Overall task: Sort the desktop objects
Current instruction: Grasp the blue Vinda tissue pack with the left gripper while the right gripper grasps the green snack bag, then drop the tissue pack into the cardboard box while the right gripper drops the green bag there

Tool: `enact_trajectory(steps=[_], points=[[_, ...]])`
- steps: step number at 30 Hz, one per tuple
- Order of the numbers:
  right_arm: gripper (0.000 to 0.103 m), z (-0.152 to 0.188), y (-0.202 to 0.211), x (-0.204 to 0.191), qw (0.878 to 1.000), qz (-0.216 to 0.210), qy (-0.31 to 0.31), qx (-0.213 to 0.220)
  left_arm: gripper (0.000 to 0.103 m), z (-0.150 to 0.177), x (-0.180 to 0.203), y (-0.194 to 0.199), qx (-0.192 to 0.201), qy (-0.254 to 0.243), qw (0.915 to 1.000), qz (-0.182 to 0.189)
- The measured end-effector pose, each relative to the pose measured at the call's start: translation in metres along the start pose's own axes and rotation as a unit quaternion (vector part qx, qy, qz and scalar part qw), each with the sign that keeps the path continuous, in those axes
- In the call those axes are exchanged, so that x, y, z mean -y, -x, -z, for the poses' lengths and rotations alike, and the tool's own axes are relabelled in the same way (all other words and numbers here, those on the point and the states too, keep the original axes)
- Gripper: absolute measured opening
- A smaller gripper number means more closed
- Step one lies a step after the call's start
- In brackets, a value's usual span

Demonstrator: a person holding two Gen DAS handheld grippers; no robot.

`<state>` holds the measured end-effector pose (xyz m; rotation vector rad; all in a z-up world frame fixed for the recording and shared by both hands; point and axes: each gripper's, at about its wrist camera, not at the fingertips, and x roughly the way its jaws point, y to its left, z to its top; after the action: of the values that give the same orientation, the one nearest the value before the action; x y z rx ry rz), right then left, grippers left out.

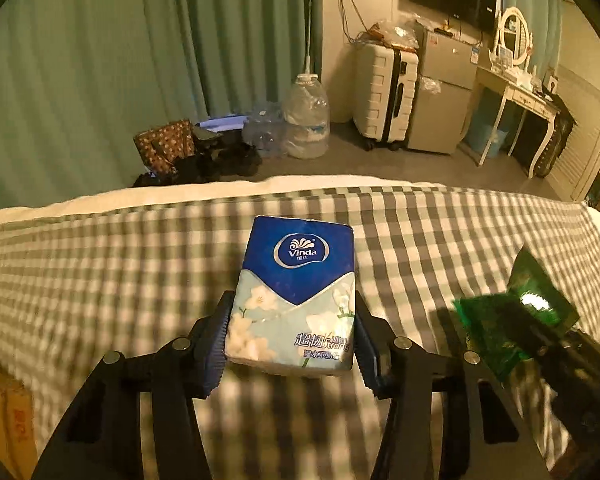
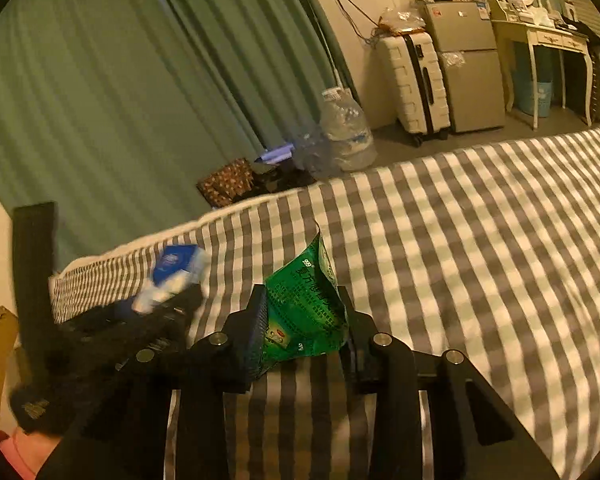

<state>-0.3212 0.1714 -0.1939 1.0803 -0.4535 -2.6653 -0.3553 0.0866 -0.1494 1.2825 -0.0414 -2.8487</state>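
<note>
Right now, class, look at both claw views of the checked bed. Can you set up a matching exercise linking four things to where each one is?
Things:
1. tissue pack
2. green sachet
3. water jug
4. suitcase

Places:
A. on the floor by the curtain
B. in the right claw
C. beside the small fridge
D. in the left claw

Pairs: 1-D, 2-B, 3-A, 4-C

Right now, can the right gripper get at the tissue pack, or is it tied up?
Probably not. The right gripper is shut on the green sachet, so its jaws are occupied, and the tissue pack is already clamped in the left gripper, raised off the checked bedcover. It would need to release first.
</note>
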Motion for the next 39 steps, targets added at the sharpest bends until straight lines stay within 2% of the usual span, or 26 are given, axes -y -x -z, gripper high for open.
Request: enact_trajectory(steps=[4,10,13,18,24,28,32,35,39], points=[[0.032,0.010,0.019,-0.014,1.000,-0.007,0.007,-0.014,0.055,0.012,-0.017,0.044,0.004,0.024,0.9997,-0.004],[0.032,0.033,0.067,-0.069,0.998,-0.022,0.059,-0.025,0.055,0.028,-0.046,0.125,0.018,0.052,0.9985,0.000],[0.032,0.045,0.098,-0.107,0.995,-0.037,0.090,-0.021,0.055,0.026,-0.062,0.165,0.031,0.050,0.9983,0.003],[0.032,0.054,0.154,-0.180,0.988,-0.060,0.142,0.017,0.055,0.020,-0.102,0.233,0.055,0.063,0.9965,0.008],[0.032,0.066,0.198,-0.261,0.977,-0.090,0.190,0.037,0.055,0.027,-0.163,0.295,0.066,0.060,0.9959,-0.016],[0.032,0.081,0.205,-0.313,0.969,-0.113,0.215,0.034,0.055,0.043,-0.205,0.317,0.070,0.061,0.9947,-0.044],[0.032,0.111,0.190,-0.365,0.960,-0.133,0.246,0.006,0.055,0.071,-0.240,0.319,0.059,0.044,0.9947,-0.072],[0.032,0.127,0.169,-0.385,0.957,-0.140,0.254,-0.016,0.055,0.093,-0.257,0.305,0.043,0.042,0.9948,-0.081],[0.032,0.147,0.144,-0.405,0.952,-0.128,0.274,-0.040,0.055,0.119,-0.274,0.286,0.027,0.054,0.9959,-0.067]])
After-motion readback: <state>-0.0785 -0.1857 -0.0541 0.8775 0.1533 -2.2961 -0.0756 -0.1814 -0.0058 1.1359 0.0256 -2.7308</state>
